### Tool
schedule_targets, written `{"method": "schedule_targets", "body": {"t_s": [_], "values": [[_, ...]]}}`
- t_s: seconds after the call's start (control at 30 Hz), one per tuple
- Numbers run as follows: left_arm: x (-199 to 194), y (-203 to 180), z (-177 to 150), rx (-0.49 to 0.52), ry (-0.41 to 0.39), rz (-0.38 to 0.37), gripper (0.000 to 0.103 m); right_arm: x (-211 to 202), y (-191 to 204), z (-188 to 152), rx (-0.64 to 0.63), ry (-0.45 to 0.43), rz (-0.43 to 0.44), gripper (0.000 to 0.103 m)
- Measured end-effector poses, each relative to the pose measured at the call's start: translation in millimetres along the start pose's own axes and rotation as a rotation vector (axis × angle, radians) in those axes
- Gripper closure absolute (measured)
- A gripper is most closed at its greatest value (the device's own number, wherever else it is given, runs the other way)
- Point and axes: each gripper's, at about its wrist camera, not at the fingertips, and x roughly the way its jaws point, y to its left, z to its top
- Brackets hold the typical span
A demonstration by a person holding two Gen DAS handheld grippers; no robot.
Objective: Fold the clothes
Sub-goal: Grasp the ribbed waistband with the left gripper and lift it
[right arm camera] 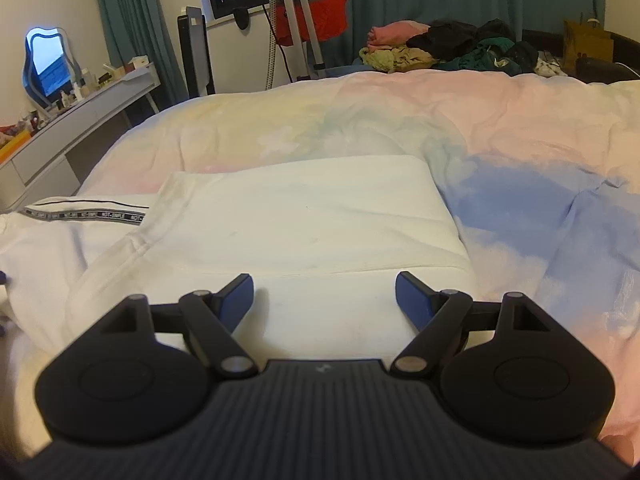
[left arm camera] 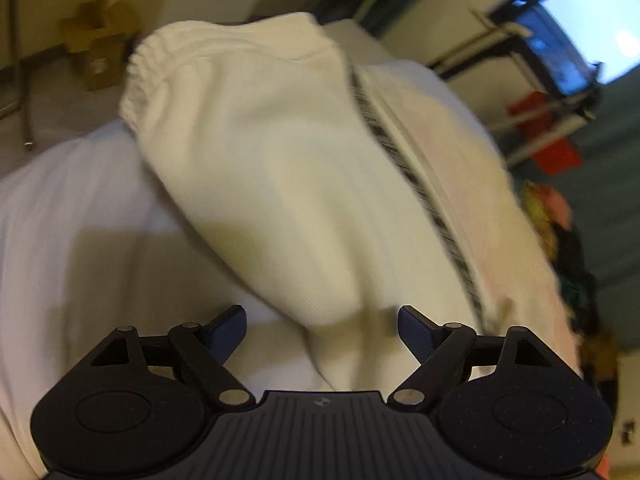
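A cream-white garment (left arm camera: 280,168) with an elastic cuff (left arm camera: 140,76) and a grey printed stripe (left arm camera: 408,168) lies on the bed; the left wrist view is tilted and blurred. My left gripper (left arm camera: 322,330) hangs open above it, nothing between its blue pads. In the right wrist view the same white garment (right arm camera: 304,220) lies folded flat on the duvet, its black lettered stripe (right arm camera: 84,214) at the left. My right gripper (right arm camera: 324,296) stands open just over the garment's near edge, its fingers apart and holding nothing.
The pastel cloud-print duvet (right arm camera: 520,184) covers the bed. A heap of unfolded clothes (right arm camera: 448,48) lies at the far edge. A white dressing table with a mirror (right arm camera: 80,108) stands left, a stand with a red item (right arm camera: 312,16) by the teal curtains. Cardboard boxes (left arm camera: 96,44) are on the floor.
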Motion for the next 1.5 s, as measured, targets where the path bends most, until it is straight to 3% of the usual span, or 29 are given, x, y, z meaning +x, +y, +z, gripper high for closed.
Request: {"method": "schedule_targets", "body": {"t_s": [0.17,0.37,0.43,0.57,0.63,0.8,1.03,1.17,1.4,1.5], "values": [[3.7,15.7,13.7,-0.151,-0.083,-0.041,0.025,0.1,1.4,-0.1,-0.001,0.002,0.005,0.023],[-0.9,30.3,28.5,-0.241,-0.243,-0.009,0.031,-2.9,9.3,-1.9,-0.041,-0.015,0.017,0.023],[3.8,34.4,32.8,-0.266,-0.270,0.006,0.038,-2.3,12.1,-2.8,-0.055,-0.014,0.033,0.023],[12.4,9.4,45.9,-0.164,-0.327,0.098,0.062,14.0,13.0,-9.5,-0.068,0.048,0.051,0.021],[1.7,-7.2,47.6,-0.077,-0.370,0.128,0.083,15.7,13.8,-10.6,-0.071,0.049,0.049,0.020],[-41.0,-78.1,31.4,0.193,-0.523,0.167,0.088,13.4,12.5,-8.6,-0.060,0.051,0.053,0.019],[-106.7,-191.1,-25.1,0.359,-0.672,0.050,0.088,3.8,-7.6,0.2,0.116,0.032,0.140,0.021],[-114.1,-265.2,-80.8,0.450,-0.725,-0.041,0.088,-1.8,-21.0,2.9,0.183,0.030,0.126,0.021],[-66.4,-363.1,-190.1,0.641,-0.762,-0.107,0.090,-24.3,-70.6,9.8,0.398,-0.019,0.140,0.021],[-23.3,-382.9,-247.2,0.773,-0.715,-0.118,0.090,-32.8,-91.9,13.8,0.457,-0.052,0.111,0.021]]}}
